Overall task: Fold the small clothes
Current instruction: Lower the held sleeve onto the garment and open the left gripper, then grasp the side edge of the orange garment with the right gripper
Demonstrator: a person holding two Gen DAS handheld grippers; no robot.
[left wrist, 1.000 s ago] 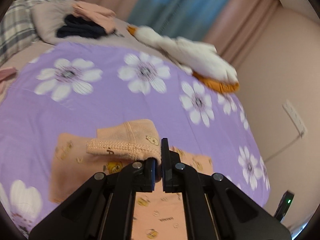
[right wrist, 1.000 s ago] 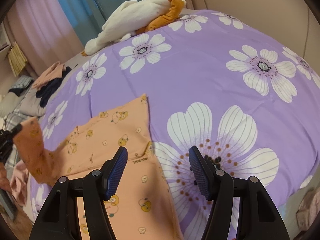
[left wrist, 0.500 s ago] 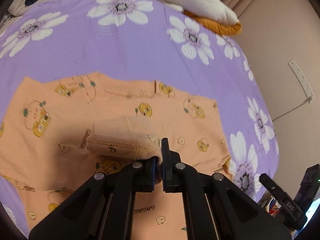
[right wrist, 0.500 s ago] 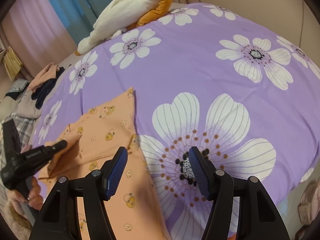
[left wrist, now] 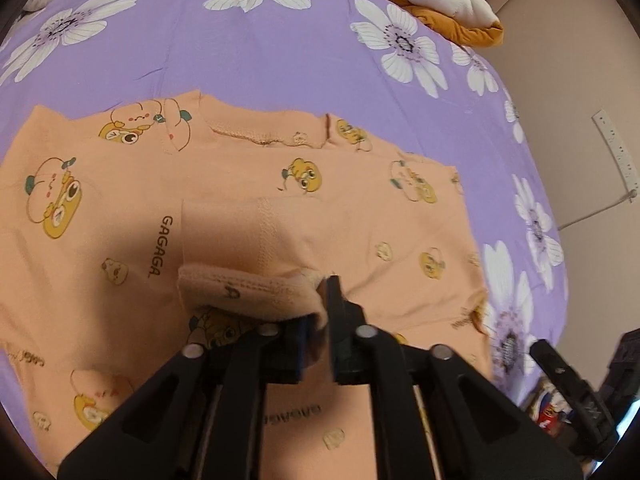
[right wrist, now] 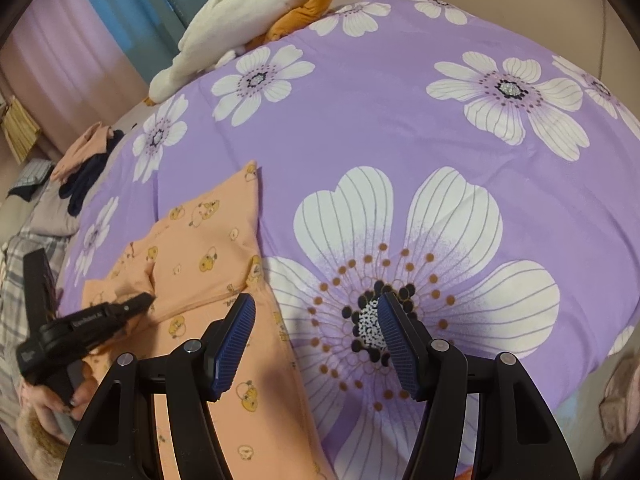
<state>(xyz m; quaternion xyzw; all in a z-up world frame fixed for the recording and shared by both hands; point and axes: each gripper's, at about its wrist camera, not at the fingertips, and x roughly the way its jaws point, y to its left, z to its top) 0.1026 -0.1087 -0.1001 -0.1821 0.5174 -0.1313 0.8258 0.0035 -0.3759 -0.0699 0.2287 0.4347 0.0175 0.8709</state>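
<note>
One peach shirt (left wrist: pixel 248 200) lies flat on the purple flowered bedspread (left wrist: pixel 280 64). My left gripper (left wrist: pixel 320 312) has just been easing apart; one folded sleeve (left wrist: pixel 256 280) sits loosely between its jaws. My right gripper (right wrist: pixel 316 344) hovers spread, nothing between.

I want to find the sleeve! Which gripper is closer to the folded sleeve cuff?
Left. The left gripper has the sleeve cuff between its jaws, which have just been opening. The right gripper hovers open off to the side, over the bedspread.
</note>
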